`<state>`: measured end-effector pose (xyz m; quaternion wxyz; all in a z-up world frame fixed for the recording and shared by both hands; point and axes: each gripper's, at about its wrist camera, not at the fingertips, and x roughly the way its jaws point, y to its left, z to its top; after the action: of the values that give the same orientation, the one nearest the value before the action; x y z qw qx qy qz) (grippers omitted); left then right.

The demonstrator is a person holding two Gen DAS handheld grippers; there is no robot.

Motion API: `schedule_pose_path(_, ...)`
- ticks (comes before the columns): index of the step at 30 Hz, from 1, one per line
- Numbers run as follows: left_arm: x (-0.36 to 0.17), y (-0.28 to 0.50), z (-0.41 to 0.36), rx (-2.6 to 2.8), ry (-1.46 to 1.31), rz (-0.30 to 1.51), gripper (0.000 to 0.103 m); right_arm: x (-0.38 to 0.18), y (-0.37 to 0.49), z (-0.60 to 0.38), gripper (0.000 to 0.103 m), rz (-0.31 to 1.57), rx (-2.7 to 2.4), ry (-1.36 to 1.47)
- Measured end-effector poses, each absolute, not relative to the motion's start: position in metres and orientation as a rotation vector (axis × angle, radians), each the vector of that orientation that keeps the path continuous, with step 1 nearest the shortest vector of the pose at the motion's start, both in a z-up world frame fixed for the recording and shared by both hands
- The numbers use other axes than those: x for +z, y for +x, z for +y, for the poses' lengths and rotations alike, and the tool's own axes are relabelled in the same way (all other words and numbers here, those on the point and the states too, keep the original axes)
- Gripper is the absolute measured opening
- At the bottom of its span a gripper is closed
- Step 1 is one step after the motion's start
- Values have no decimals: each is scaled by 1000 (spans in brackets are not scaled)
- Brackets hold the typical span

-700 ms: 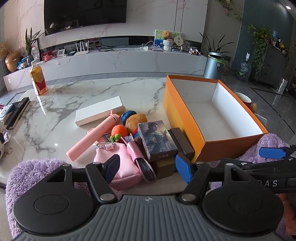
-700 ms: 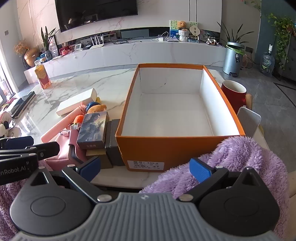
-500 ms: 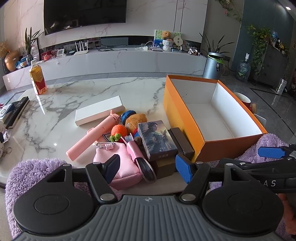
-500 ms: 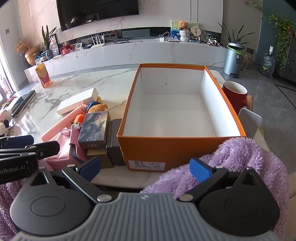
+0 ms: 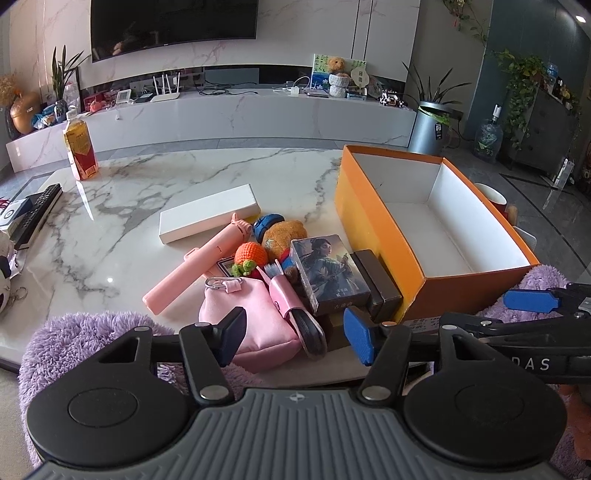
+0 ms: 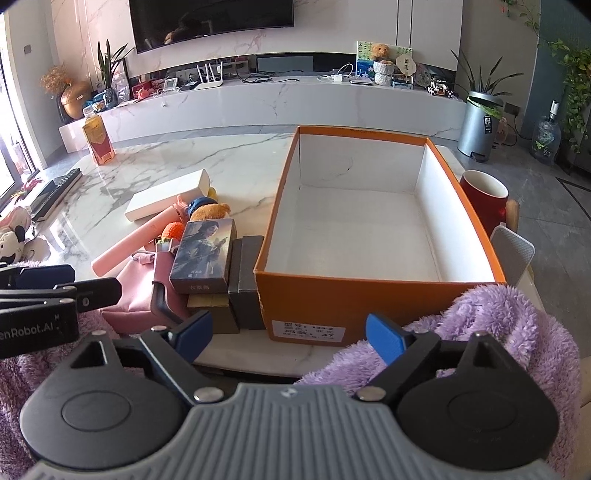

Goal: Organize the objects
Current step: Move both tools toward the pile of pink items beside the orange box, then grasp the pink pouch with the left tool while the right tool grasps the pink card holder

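Left wrist view: pink pouch [image 5: 245,321] just before gaping left hand-held gripper [image 5: 295,330]

A dark television [image 5: 173,26] hangs on a white marble wall [image 6: 332,26] above a long low marble cabinet [image 5: 251,118]. Potted plants [image 6: 480,99] stand at both ends. The grey floor [image 6: 546,206] shines, with daylight entering from the left.

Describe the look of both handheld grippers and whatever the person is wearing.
Both match: the left gripper and right gripper have ribbed grey bodies, black disc-shaped hubs, black arms with silver rivets, and blue pads. White lettering runs along their sides. The person wears fluffy purple sleeves.
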<state>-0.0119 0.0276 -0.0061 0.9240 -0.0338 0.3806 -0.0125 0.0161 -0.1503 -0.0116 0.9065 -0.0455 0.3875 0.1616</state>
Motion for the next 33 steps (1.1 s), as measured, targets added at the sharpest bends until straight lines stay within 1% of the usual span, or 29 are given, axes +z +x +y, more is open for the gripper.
schedule_pose_path(1,-6,-12,30,-26,-71,784,66,-12,16,-148,85,802,346,-96)
schedule_pose_path(3,-7,-10,35,-28,-72,793,62,-12,16,-143,75,808,374,-101)
schedule_pose_path(7,-12,-4,47,-31,-76,834,50,-14,19,-128,63,822,457,-105)
schedule_pose_path(8,-13,-2,50,-31,-81,850,48,-15,19,-123,58,823,479,-111)
schedule_pose_path(9,-15,1,54,-30,-84,865,46,-15,20,-117,52,823,502,-119)
schedule_pose_path(11,-18,6,61,-17,-78,892,43,-14,22,-105,46,817,546,-136)
schedule_pose_path(13,-21,12,69,-12,-74,912,41,-12,26,-93,40,809,591,-153)
schedule_pose_path(14,-22,15,73,-15,-82,922,40,-12,28,-87,35,808,612,-162)
schedule_pose_path(15,-24,19,78,-22,-97,932,40,-12,31,-81,32,810,631,-169)
schedule_pose_path(17,-28,29,90,-50,-141,967,40,-13,37,-70,29,814,662,-186)
schedule_pose_path(19,-33,39,100,-75,-163,1000,38,-16,44,-58,29,821,678,-211)
schedule_pose_path(23,-45,58,116,-98,-210,1056,37,-26,60,-38,28,857,695,-241)
schedule_pose_path(27,-58,76,123,-76,-188,1120,37,-37,73,-20,28,903,707,-268)
schedule_pose_path(31,-73,91,129,-104,-211,1182,38,-46,82,-3,28,921,704,-321)
schedule_pose_path(33,-81,99,133,-115,-246,1219,41,-50,85,2,28,928,702,-347)
